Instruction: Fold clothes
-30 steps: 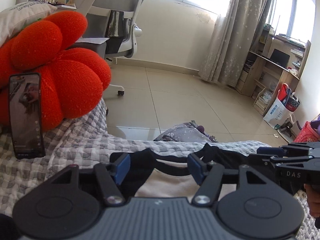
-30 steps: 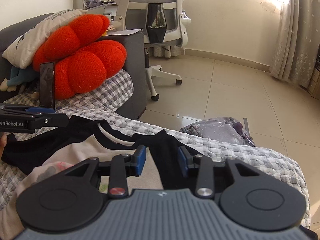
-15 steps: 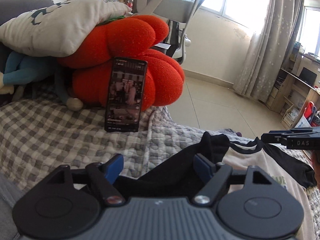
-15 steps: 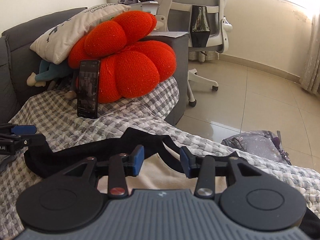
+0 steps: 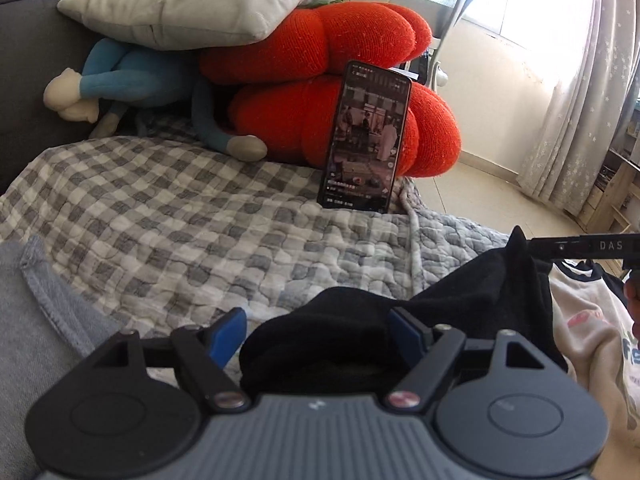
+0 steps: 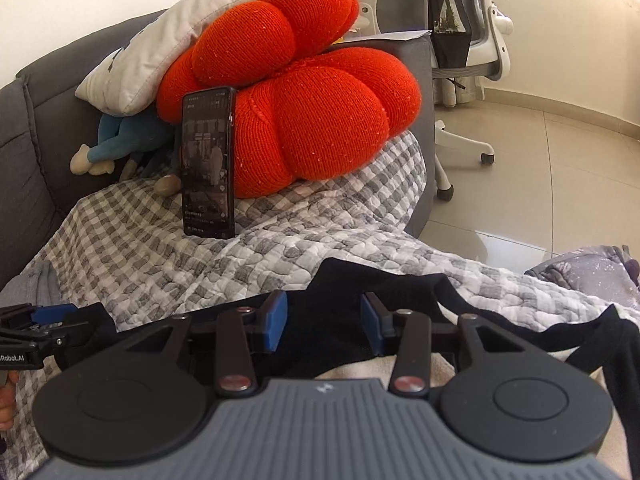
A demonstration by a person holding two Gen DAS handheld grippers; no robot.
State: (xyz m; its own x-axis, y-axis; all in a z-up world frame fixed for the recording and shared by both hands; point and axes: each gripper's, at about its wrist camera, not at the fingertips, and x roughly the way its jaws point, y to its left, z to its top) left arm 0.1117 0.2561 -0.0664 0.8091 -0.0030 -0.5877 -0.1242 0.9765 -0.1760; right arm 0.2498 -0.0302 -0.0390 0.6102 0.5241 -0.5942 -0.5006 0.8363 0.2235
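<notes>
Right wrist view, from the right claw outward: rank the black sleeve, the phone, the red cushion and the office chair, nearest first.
1. Black sleeve, between the right claw fingers.
2. Phone, propped upright on the checked blanket, left of centre.
3. Red cushion, right behind the phone.
4. Office chair, farthest, upper right beyond the sofa arm.

The blue plush toy (image 5: 132, 76) is half buried under the pale pillow (image 5: 200, 4) and behind the orange cushion (image 5: 360, 92), so its head cannot be seen, and the phone (image 5: 366, 140) leaning on that cushion shows a screen too small to read. The shirt (image 5: 472, 300) runs under the left gripper (image 5: 318, 336) and off the frame's right edge beside the cushion's side of the bed, its print cut to a few letters. Whether the right gripper (image 6: 324, 322) presses the black cloth between its pads is unclear.
</notes>
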